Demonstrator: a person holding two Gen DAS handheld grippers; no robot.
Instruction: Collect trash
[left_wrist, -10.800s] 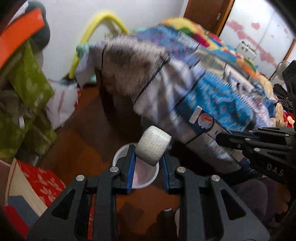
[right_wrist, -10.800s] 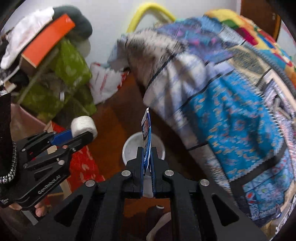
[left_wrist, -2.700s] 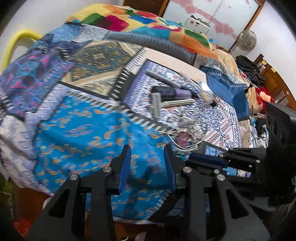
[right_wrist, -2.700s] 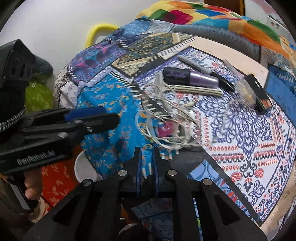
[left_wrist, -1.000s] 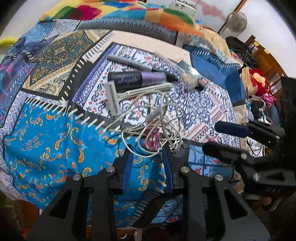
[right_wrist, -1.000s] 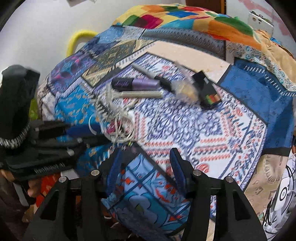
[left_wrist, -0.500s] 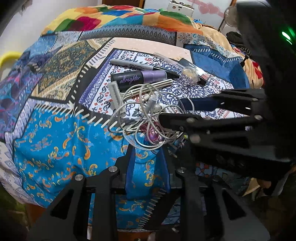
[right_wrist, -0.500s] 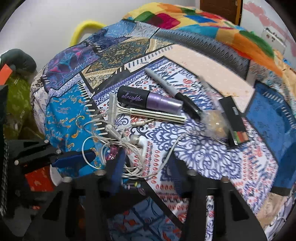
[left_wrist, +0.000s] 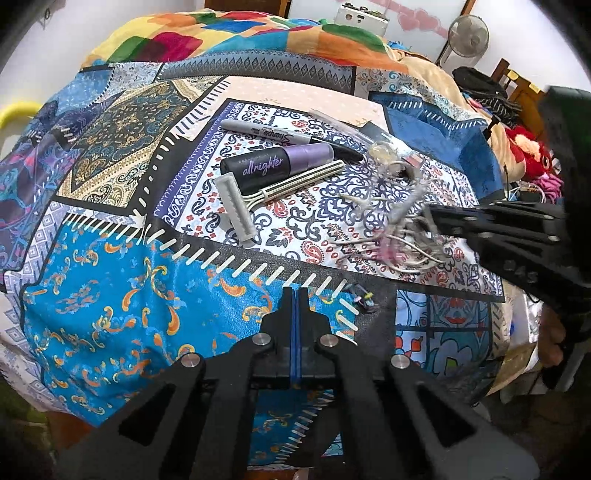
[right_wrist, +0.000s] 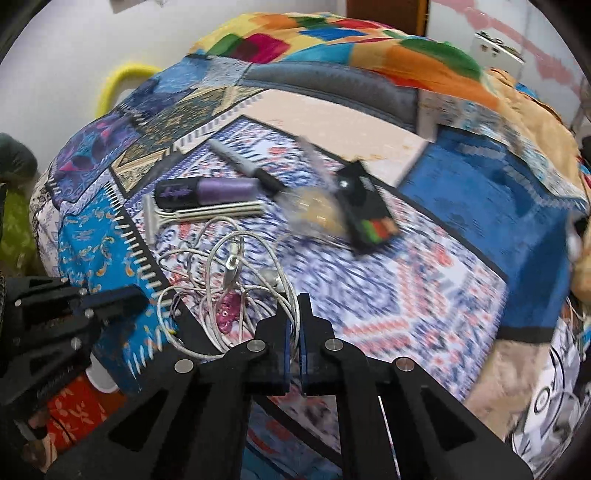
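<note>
A tangle of white earphone cable (right_wrist: 236, 280) with a pink bit hangs from my right gripper (right_wrist: 294, 306), which is shut on its strands; it shows blurred in the left wrist view (left_wrist: 399, 229). My left gripper (left_wrist: 294, 295) is shut and empty over the blue part of the patterned bedspread (left_wrist: 110, 280). On the bedspread lie a white razor (left_wrist: 258, 192), a black and purple tube (left_wrist: 277, 164), a grey marker (left_wrist: 280, 138), a clear crumpled wrapper (right_wrist: 317, 214) and a small black box (right_wrist: 369, 218).
A white bin (right_wrist: 101, 376) stands on the floor below the bed's edge at the left. Green and red clutter (right_wrist: 14, 229) lies beside it. A yellow tube frame (right_wrist: 122, 79) stands at the bed's far left. Clothes and a fan (left_wrist: 467, 37) are at the right.
My right gripper has shut on the earphone cable and pulled it off to the right, away from the razor. My left gripper has closed from open to shut, empty.
</note>
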